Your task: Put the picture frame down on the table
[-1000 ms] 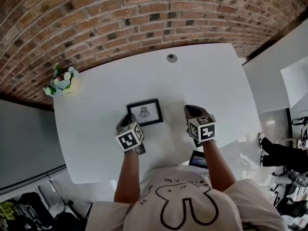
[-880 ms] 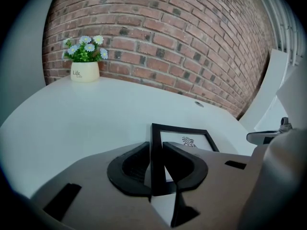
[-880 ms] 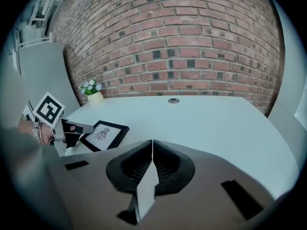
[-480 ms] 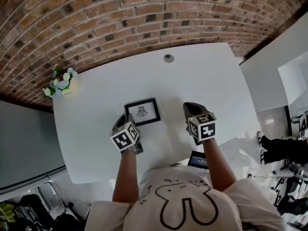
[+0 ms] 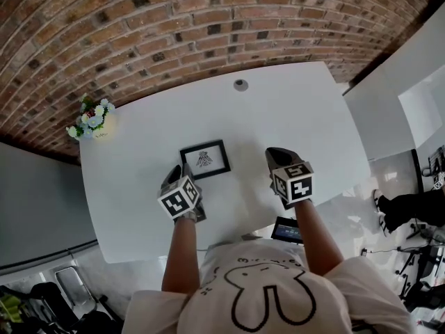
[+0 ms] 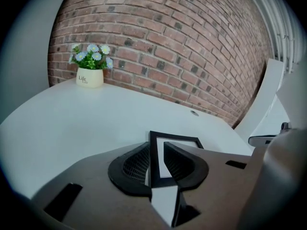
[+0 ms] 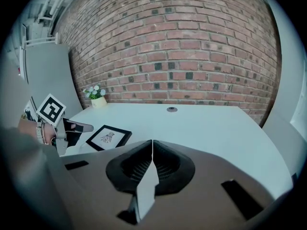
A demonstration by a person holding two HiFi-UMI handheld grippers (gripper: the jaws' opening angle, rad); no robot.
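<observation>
A black picture frame (image 5: pixel 205 159) with a small dark drawing lies flat on the white table (image 5: pixel 299 110). My left gripper (image 5: pixel 175 173) is at its near left corner. In the left gripper view the jaws (image 6: pixel 157 145) stand apart after having just been closing. The frame's left edge (image 6: pixel 152 150) shows in the gap, and neither pad presses on it. My right gripper (image 5: pixel 277 156) hovers to the right of the frame, apart from it. Its jaws (image 7: pixel 152 143) are shut with nothing between them. The frame (image 7: pixel 108 137) also lies at the left in the right gripper view.
A cream pot of flowers (image 5: pixel 94 122) stands at the table's far left corner. A round cable grommet (image 5: pixel 240 85) sits near the far edge by the brick wall. A dark tablet (image 5: pixel 286 229) lies at the near edge. A person's legs (image 5: pixel 403 211) show at the right.
The left gripper's cube has edged slightly left at the frame's near corner. The frame lies flat as before, and the right gripper looks much the same.
</observation>
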